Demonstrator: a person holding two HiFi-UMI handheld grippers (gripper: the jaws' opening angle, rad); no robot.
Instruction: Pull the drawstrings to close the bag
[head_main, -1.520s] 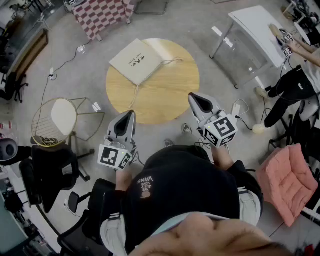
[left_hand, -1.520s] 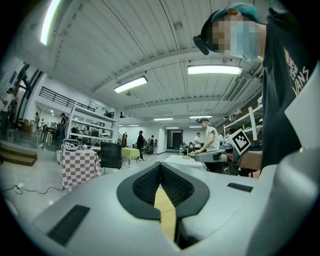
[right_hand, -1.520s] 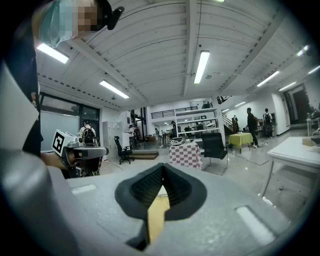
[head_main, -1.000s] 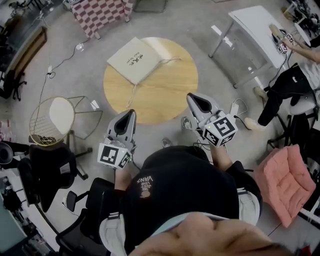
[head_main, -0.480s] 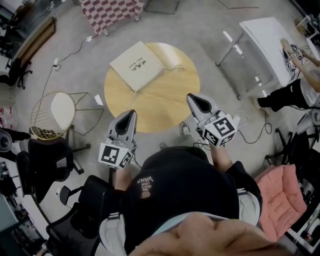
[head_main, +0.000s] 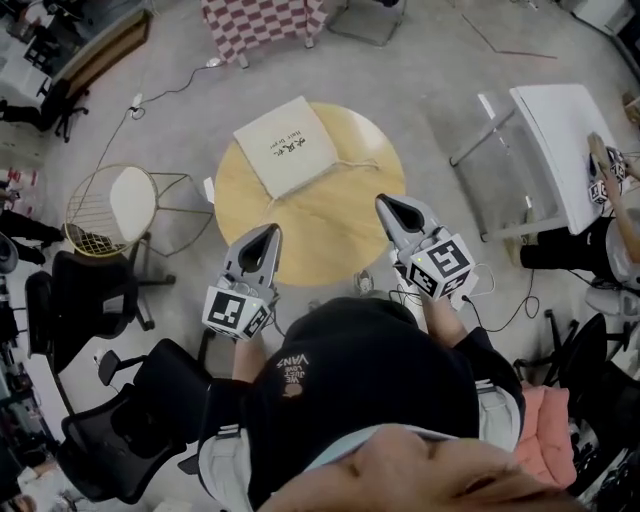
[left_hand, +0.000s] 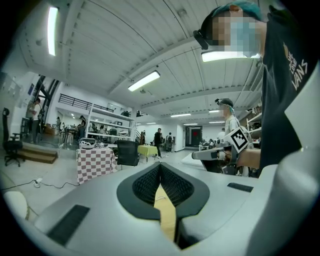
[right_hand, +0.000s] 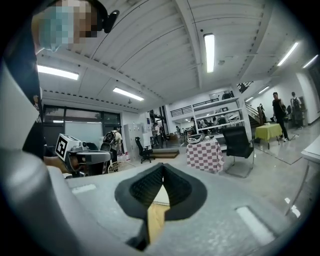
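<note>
In the head view, the bag (head_main: 288, 145) is lying on the round surface (head_main: 335, 222), drawstrings (head_main: 355, 163) trailing, with the left gripper (head_main: 268, 232) and right gripper (head_main: 386, 204) hovering short of it, seemingly lining up. The left gripper view is showing jaws pressed together, empty; the right gripper view likewise.

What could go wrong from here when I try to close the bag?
1. The left gripper and right gripper are both shut and empty. Unless they open first, they may only push the thin cord away.
2. The bag lies loose near the far edge of the table, so an uneven pull may drag it instead of closing it.
</note>
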